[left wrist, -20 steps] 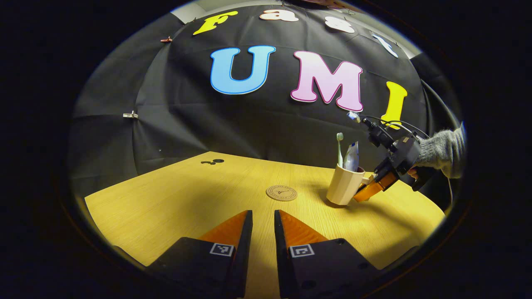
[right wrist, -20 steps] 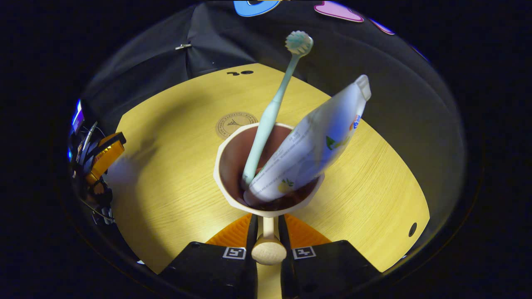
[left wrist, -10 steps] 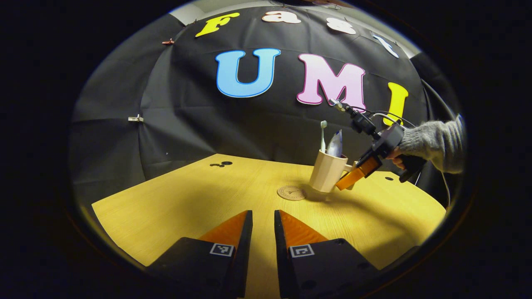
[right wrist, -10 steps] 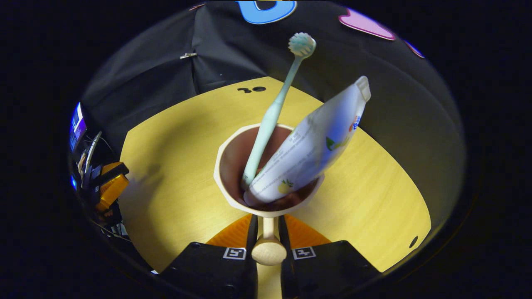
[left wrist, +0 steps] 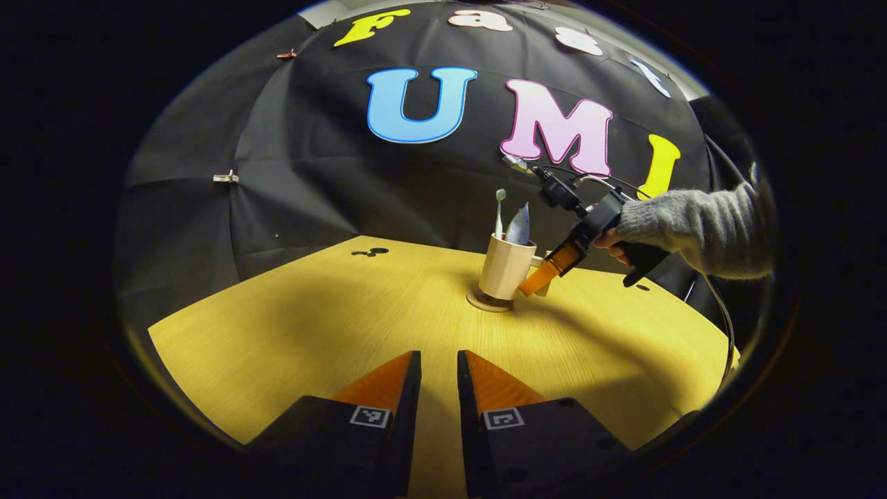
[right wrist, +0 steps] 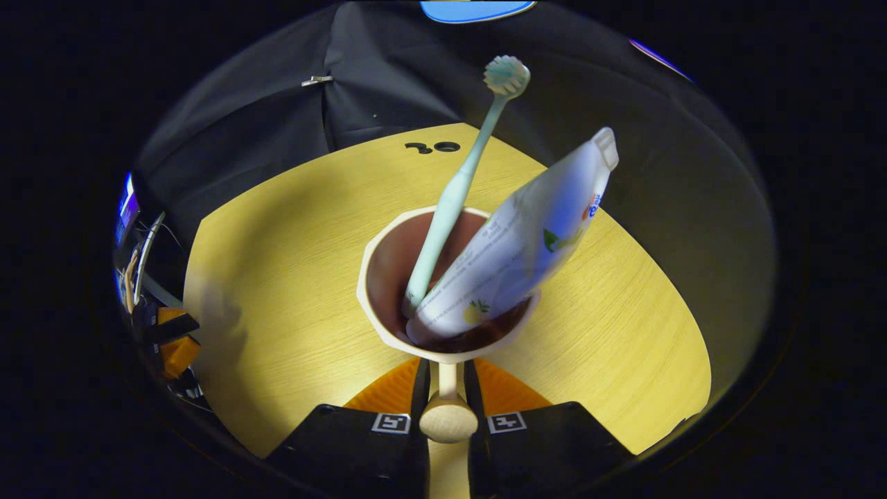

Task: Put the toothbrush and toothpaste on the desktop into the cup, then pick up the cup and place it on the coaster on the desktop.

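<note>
A beige cup [left wrist: 506, 267] stands upright on the round coaster [left wrist: 488, 302] in the middle of the wooden table [left wrist: 312, 326]. A pale green toothbrush [left wrist: 499, 211] and a white toothpaste tube [left wrist: 518, 225] stick up out of it. My right gripper [left wrist: 537, 281] reaches in from the right, shut on the cup's handle. In the right gripper view the cup [right wrist: 378, 277] is straight ahead, holding the toothbrush [right wrist: 450, 201] and the toothpaste [right wrist: 527, 242], and my right gripper [right wrist: 443, 364] pinches the handle [right wrist: 448, 419]. My left gripper [left wrist: 438, 357] hovers near the table's front edge, fingers close together, holding nothing.
A hand in a grey sleeve [left wrist: 693, 225] holds the right gripper, with cables trailing behind it. Small dark holes [left wrist: 371, 251] mark the table's far left part. My left gripper [right wrist: 173, 339] appears at the far left in the right gripper view.
My right gripper has carried the cup leftward across the table, from right of the coaster onto it. The left gripper has stayed in place with its fingers unchanged.
</note>
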The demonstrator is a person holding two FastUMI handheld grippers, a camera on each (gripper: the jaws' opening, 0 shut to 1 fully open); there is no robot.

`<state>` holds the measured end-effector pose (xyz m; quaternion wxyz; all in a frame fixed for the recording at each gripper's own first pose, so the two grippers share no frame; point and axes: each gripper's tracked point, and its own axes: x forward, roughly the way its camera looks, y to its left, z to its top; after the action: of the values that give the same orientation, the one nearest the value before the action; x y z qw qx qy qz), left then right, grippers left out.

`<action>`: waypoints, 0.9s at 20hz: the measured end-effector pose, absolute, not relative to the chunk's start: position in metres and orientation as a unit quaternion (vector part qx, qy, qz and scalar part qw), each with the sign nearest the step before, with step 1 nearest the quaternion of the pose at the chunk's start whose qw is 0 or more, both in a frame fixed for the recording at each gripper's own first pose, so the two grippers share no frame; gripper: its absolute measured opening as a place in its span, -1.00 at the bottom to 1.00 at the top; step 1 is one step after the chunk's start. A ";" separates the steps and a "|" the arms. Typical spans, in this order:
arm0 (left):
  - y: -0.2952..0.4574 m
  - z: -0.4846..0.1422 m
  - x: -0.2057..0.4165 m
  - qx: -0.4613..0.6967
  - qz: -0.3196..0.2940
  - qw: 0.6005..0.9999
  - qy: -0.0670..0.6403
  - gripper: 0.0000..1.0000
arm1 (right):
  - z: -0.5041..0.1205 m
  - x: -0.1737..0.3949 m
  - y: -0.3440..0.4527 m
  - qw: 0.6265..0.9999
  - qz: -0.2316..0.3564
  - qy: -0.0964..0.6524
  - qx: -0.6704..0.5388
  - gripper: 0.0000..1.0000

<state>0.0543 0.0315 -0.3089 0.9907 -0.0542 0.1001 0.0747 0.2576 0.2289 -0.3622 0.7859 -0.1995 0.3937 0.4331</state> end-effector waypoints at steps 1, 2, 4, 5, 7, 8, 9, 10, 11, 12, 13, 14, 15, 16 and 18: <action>0.032 -0.311 0.056 -0.057 0.073 0.991 0.101 -0.31 | -0.367 0.261 0.237 0.784 0.431 0.399 -0.200 -0.50; 0.035 -0.313 0.058 -0.058 0.073 0.990 0.104 -0.31 | -0.371 0.263 0.240 0.783 0.429 0.402 -0.204 -0.50; 0.040 -0.314 0.062 -0.062 0.073 0.990 0.106 -0.31 | -0.377 0.269 0.244 0.781 0.426 0.404 -0.213 -0.50; 0.042 -0.315 0.065 -0.064 0.072 0.990 0.105 -0.31 | -0.379 0.269 0.244 0.781 0.424 0.407 -0.213 -0.50; 0.047 -0.316 0.068 -0.067 0.072 0.990 0.106 -0.33 | -0.378 0.266 0.240 0.778 0.424 0.412 -0.212 -0.50; 0.049 -0.316 0.069 -0.068 0.072 0.989 0.106 -0.34 | -0.378 0.266 0.240 0.777 0.424 0.414 -0.215 -0.61; 0.051 -0.318 0.072 -0.069 0.072 0.989 0.107 -0.34 | -0.377 0.266 0.238 0.772 0.426 0.415 -0.224 -0.50; 0.053 -0.318 0.073 -0.071 0.071 0.989 0.109 -0.34 | -0.375 0.267 0.238 0.774 0.426 0.412 -0.223 -0.50; 0.053 -0.320 0.073 -0.071 0.070 0.989 0.111 -0.35 | -0.380 0.266 0.238 0.773 0.425 0.415 -0.222 -0.49; 0.053 -0.319 0.074 -0.071 0.070 0.989 0.113 -0.34 | -0.380 0.265 0.238 0.773 0.424 0.417 -0.219 -0.58; 0.053 -0.320 0.075 -0.071 0.069 0.989 0.114 -0.34 | -0.379 0.264 0.239 0.774 0.424 0.416 -0.218 -0.46; 0.052 -0.319 0.077 -0.070 0.068 0.989 0.114 -0.34 | -0.378 0.263 0.239 0.774 0.426 0.414 -0.218 -0.53; 0.052 -0.319 0.078 -0.069 0.068 0.989 0.115 -0.34 | -0.376 0.267 0.239 0.777 0.430 0.406 -0.218 -0.39; 0.050 -0.320 0.079 -0.070 0.067 0.989 0.116 -0.34 | -0.373 0.271 0.239 0.784 0.425 0.401 -0.210 -0.22; 0.047 -0.319 0.080 -0.070 0.066 0.989 0.116 -0.34 | -0.369 0.274 0.237 0.792 0.417 0.397 -0.205 0.24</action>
<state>0.0796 0.0466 -0.3189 0.9885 -0.0701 0.1164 0.0657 0.2738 0.2365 -0.3692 0.7917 -0.2046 0.3966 0.4173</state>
